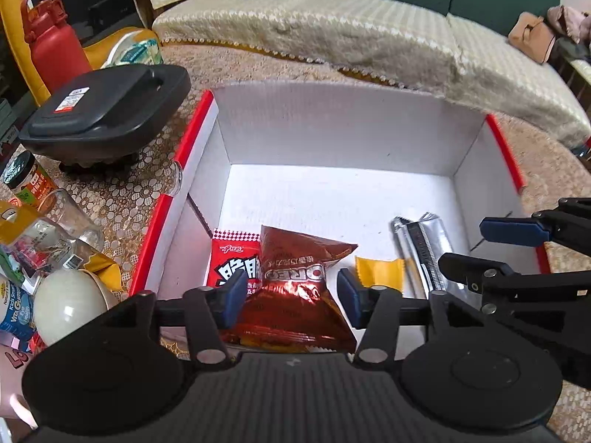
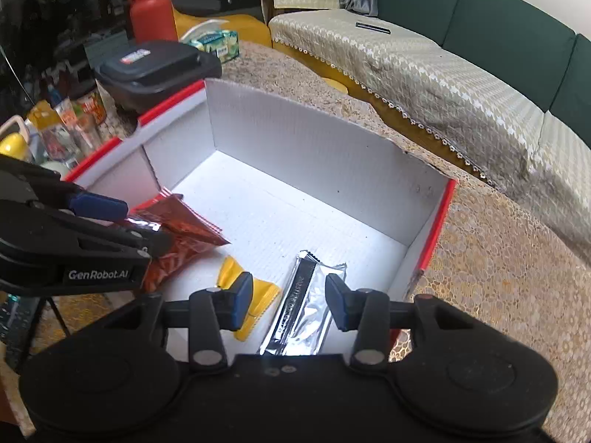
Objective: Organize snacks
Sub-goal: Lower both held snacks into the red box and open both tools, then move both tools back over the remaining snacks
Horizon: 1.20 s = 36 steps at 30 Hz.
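- My left camera sits just behind my left jaws and looks steeply down into the white box [image 1: 332, 129] from its near edge, close above the brown Oreo packet [image 1: 295, 295].
- It faces the far wall of the box, with the sofa [image 1: 369, 29] beyond it.
- My right camera sits behind my right jaws, angled down at the right end of the box, close over the silver wrapper [image 2: 306, 310].
- Both views share the box interior, the yellow packet [image 2: 258, 295], the black lidded container [image 1: 107, 107] and the patterned surface [image 1: 122, 192].
- Each view catches the other gripper at its edge.
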Each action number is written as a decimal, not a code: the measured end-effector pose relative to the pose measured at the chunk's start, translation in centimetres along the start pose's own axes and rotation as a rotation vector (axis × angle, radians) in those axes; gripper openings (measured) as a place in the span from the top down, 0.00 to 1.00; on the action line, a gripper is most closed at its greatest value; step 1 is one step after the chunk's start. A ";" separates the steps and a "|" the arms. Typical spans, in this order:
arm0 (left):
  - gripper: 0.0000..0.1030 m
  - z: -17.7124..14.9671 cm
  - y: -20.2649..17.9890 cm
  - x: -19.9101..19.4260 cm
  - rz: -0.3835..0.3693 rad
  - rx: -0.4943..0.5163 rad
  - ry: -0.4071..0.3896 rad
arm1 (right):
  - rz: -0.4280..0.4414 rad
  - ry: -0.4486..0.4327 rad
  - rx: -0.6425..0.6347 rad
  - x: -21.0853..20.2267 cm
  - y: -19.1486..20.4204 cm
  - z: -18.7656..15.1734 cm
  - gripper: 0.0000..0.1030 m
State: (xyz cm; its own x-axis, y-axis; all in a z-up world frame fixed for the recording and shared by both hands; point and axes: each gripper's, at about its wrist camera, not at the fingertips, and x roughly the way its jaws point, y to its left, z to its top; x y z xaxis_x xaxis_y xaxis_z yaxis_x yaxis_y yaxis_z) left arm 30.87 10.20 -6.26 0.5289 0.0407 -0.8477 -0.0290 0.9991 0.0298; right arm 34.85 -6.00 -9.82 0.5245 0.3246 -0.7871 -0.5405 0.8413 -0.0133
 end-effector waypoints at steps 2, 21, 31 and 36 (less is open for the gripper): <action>0.46 -0.2 0.0 -0.7 -0.009 -0.002 -0.011 | 0.004 -0.009 0.009 -0.6 -0.1 -0.1 0.59; 0.20 -3.7 -0.9 -10.4 -0.064 0.026 -0.181 | 0.081 -0.125 0.106 -9.6 -0.3 -3.1 0.47; 0.13 -7.2 -0.2 -13.2 -0.085 0.030 -0.228 | 0.086 -0.149 0.136 -12.4 -0.4 -6.5 0.20; 0.13 -9.1 0.1 -13.7 -0.098 0.025 -0.232 | 0.090 -0.146 0.148 -13.0 -0.3 -8.3 0.15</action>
State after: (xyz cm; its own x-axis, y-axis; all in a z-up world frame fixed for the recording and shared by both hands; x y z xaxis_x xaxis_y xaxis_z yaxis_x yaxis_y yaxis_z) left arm 15.90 9.65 0.54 0.7090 -0.0588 -0.7027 0.0517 0.9982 -0.0314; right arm 22.70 -14.11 -4.70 0.5739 0.4511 -0.6835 -0.4924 0.8570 0.1521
